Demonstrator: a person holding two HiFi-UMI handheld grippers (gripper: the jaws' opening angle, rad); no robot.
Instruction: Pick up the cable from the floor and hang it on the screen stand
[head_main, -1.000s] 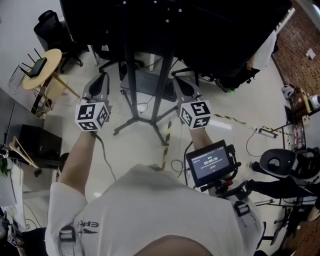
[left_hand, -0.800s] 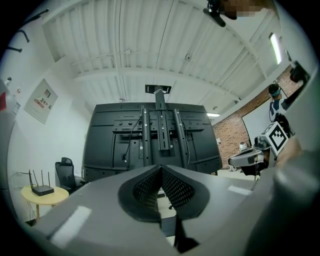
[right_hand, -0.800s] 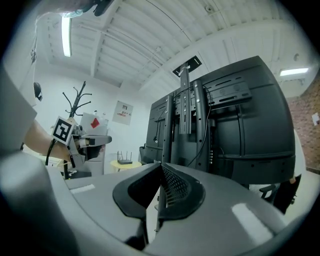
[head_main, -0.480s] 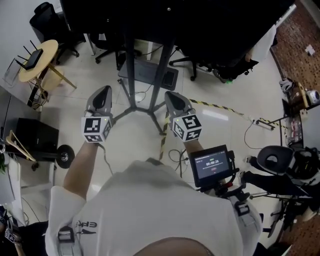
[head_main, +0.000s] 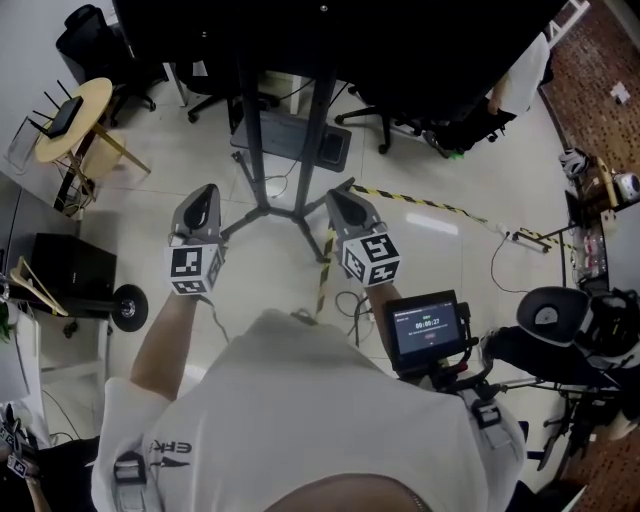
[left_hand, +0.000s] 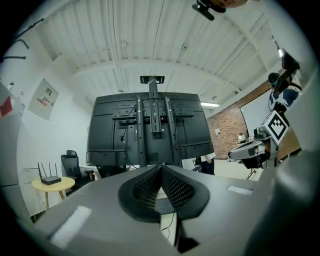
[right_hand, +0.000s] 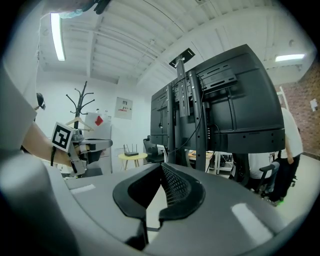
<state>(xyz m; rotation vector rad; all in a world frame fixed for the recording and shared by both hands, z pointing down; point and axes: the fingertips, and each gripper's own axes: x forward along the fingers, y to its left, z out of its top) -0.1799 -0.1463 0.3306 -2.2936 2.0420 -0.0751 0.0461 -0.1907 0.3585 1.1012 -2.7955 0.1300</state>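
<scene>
The black screen stand (head_main: 318, 120) rises ahead of me, its legs (head_main: 268, 211) spread on the pale floor and the big dark screen (left_hand: 150, 130) on top. A thin dark cable (head_main: 348, 303) lies looped on the floor beside a yellow-black tape strip (head_main: 327, 262), just below my right gripper. My left gripper (head_main: 207, 190) and my right gripper (head_main: 340, 190) hover side by side in front of the stand's legs. Both are shut and hold nothing. In the left gripper view the closed pads (left_hand: 172, 187) point at the screen's back; in the right gripper view the pads (right_hand: 175, 187) point past the stand's posts (right_hand: 196, 120).
A round wooden table (head_main: 93, 98) with a router stands far left, office chairs (head_main: 215, 85) behind the stand. A black box (head_main: 60, 272) and a wheel (head_main: 128, 308) lie at left. A power strip (head_main: 527, 238) with its cord lies right. A small monitor (head_main: 430, 325) hangs at my waist.
Both grippers have drawn back from the stand toward my body and sunk lower in view. The stand and the floor have slid up and away. Both stayed shut.
</scene>
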